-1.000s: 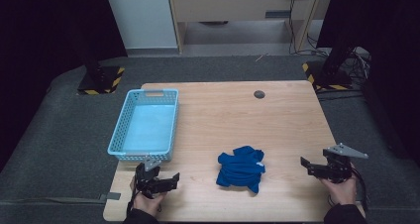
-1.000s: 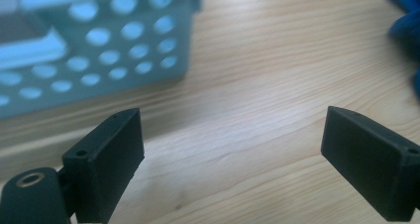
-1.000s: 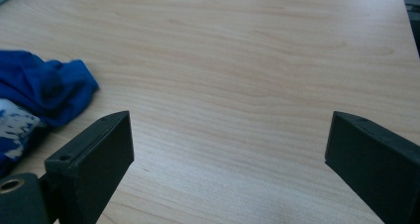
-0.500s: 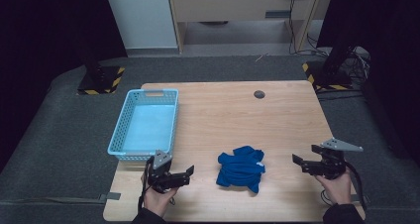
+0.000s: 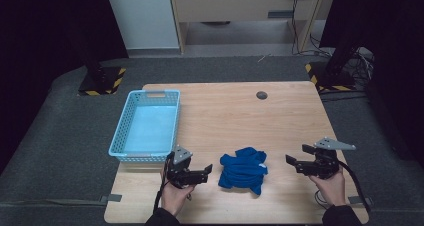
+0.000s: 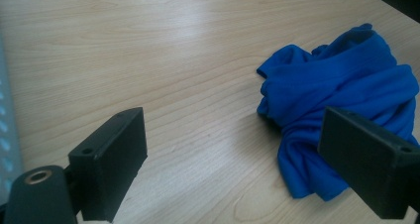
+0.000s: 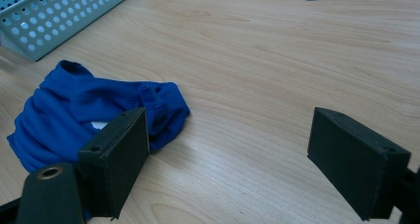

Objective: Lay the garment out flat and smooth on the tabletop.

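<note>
Black and spread wide, the left claw (image 5: 206, 172) hovers low over the bench (image 5: 240, 111) with nothing between its jaws; it points toward the crumpled blue cloth (image 5: 243, 169), which lies just beside it on the person's right. In the left gripper view the cloth (image 6: 341, 105) sits ahead and to the right of the gap, its near edge just short of the right-hand jaw and not touching it. The right claw (image 5: 291, 162) is also parted and empty, though its jaws have just been closing a little with only bare wood between them. It stands farther from the cloth, with a clear strip of bench between; in the right gripper view the cloth (image 7: 94, 117) lies off to the left, behind the left-hand jaw.

So the cloth rests near the front edge of the bench, between the two claws, nearer the left one. Its bunched mass runs roughly front to back, a loose fold trailing toward the front edge. The light blue basket (image 5: 147, 126) stands behind the left claw, well apart from the cloth. By my reading, the left claw has the shorter reach and need only slide sideways to meet the nearest fold.
</note>
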`<act>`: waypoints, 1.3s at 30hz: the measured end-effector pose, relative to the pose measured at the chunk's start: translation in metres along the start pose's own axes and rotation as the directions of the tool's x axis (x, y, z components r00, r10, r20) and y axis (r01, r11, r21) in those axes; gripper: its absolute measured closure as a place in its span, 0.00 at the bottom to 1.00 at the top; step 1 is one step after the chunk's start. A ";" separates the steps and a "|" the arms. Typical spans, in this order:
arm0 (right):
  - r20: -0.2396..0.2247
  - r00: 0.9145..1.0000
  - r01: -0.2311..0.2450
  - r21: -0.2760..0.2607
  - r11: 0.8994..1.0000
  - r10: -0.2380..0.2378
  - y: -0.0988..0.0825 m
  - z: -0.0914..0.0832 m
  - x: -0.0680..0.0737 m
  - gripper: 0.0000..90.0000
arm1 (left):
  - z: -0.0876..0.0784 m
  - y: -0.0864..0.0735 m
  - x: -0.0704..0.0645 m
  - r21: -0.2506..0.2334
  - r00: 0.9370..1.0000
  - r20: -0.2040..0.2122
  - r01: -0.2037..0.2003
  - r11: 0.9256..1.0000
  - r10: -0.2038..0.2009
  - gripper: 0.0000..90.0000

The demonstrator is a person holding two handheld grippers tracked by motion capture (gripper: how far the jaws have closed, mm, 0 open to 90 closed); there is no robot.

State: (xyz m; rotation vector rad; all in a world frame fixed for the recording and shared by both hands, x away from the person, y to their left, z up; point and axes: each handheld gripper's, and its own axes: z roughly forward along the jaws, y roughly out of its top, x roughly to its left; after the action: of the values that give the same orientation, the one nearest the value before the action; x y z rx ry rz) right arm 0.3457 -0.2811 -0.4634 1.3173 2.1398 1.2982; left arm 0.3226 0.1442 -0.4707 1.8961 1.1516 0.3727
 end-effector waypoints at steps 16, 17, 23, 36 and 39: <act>-0.044 0.998 0.049 0.052 0.997 -0.046 0.004 0.028 0.020 0.20 | 0.031 0.012 -0.003 0.024 0.999 0.031 -0.013 1.000 0.013 0.13; -0.045 0.998 0.047 0.048 0.998 -0.045 0.004 0.029 0.021 0.21 | 0.032 0.012 -0.004 0.028 0.999 0.032 -0.016 0.999 0.015 0.14; -0.066 0.998 0.026 0.024 0.999 -0.025 0.002 0.039 0.022 0.28 | 0.044 0.013 -0.007 0.057 0.998 0.053 -0.017 0.998 0.014 0.16; -0.167 0.986 0.023 0.071 0.997 -0.010 -0.008 0.068 0.029 0.47 | 0.066 0.010 -0.008 0.098 0.989 0.144 0.004 0.995 -0.018 0.35; -0.180 0.984 0.027 0.080 0.996 -0.012 -0.011 0.075 0.030 0.57 | 0.069 0.010 -0.006 0.100 0.983 0.178 0.020 0.995 -0.038 0.45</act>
State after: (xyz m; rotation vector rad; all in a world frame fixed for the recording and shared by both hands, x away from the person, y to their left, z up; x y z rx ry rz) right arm 0.3724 -0.2181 -0.5069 1.2492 2.3440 1.3818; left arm 0.3682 0.1010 -0.5026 1.9520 1.0925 0.1276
